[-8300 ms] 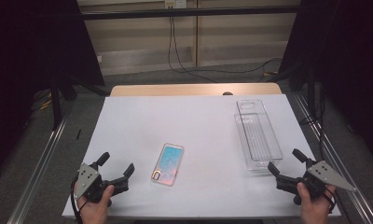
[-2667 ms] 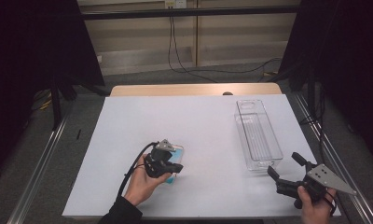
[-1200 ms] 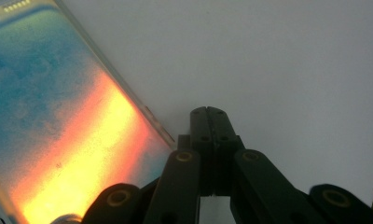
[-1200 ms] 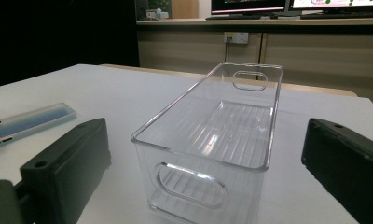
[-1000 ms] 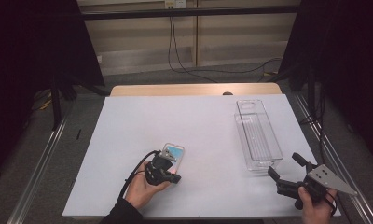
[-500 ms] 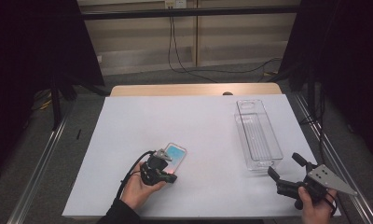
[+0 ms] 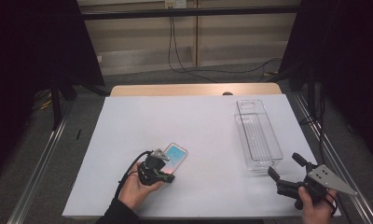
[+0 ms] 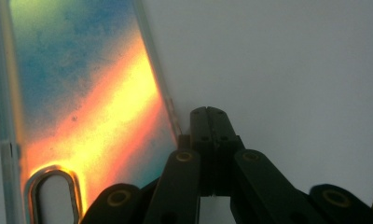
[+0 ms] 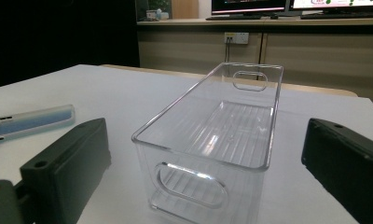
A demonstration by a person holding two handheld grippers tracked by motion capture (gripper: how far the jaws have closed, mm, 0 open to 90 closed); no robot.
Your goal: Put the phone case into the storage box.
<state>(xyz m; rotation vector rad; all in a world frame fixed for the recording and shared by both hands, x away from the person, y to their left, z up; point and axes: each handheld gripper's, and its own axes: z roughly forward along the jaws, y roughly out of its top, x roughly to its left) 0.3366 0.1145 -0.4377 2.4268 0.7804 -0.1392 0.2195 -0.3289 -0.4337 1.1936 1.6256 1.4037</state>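
Near front-left of the white surface [image 7: 128, 121]: left gripper [image 7: 157, 169], fingers clenched together, tips touching the phone's [image 7: 174, 154] edge. Right gripper [image 7: 287, 171], fingers released wide, faces the clear plastic bin [image 7: 258, 135].

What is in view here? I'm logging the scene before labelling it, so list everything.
phone case: one, clear with blue-to-orange back, near middle of table, by the left gripper.
bin: one, clear plastic, empty, right side of table.
table: one, white top, wooden far edge.
cables: several, black, on the floor behind the table.
left gripper: one, black, jaws together at the case's edge.
right gripper: one, black with grey plate, jaws apart, near the bin.
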